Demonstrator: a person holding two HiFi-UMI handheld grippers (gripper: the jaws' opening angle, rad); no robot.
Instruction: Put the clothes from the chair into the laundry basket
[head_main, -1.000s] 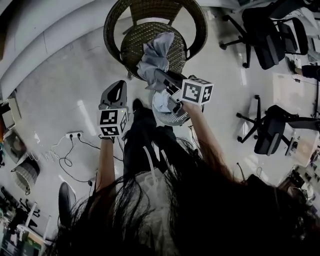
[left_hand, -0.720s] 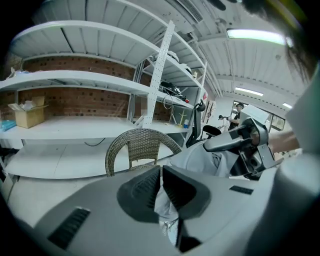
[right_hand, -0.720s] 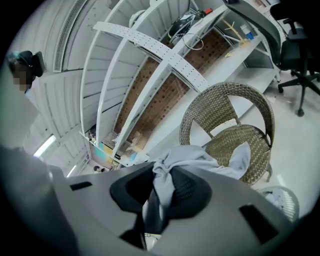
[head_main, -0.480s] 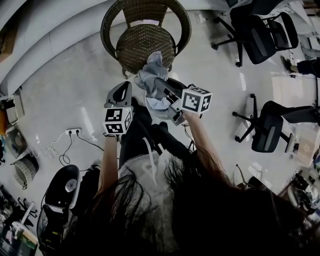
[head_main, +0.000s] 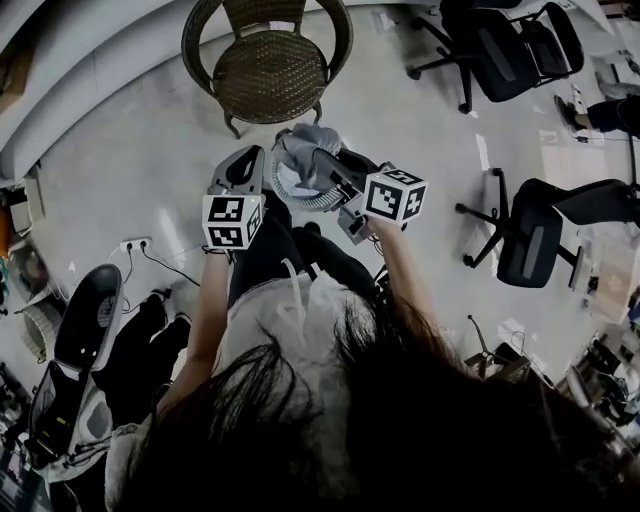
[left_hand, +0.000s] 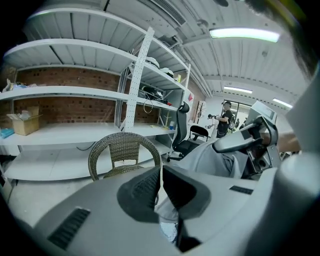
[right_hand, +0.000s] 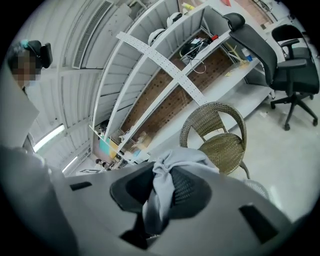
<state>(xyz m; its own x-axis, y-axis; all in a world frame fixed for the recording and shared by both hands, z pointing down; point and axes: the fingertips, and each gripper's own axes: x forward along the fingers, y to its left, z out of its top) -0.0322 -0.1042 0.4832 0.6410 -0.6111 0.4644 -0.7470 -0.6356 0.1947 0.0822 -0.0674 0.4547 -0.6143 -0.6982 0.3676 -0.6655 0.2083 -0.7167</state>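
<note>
The brown wicker chair (head_main: 268, 62) stands at the top of the head view, and nothing lies on its seat. My right gripper (head_main: 332, 163) is shut on a grey garment (head_main: 303, 146), which hangs bunched over the white mesh laundry basket (head_main: 300, 195) on the floor. In the right gripper view the grey garment (right_hand: 172, 162) drapes between and over the jaws of my right gripper (right_hand: 162, 189), with the chair (right_hand: 220, 140) beyond. Just left of the basket, my left gripper (head_main: 243, 170) is shut on nothing; its pads (left_hand: 145, 187) meet. The left gripper view shows the chair (left_hand: 125, 152) and the garment (left_hand: 210, 160).
Black office chairs (head_main: 515, 50) (head_main: 535, 245) stand on the right. A power strip (head_main: 133, 243) with cables lies on the floor at left, and another black chair (head_main: 85, 320) is at lower left. White shelving (left_hand: 75, 90) runs behind the wicker chair.
The right gripper has carried the grey garment off the chair seat and back over the basket. The chair has drawn away toward the top of the view. The left gripper stayed alongside.
</note>
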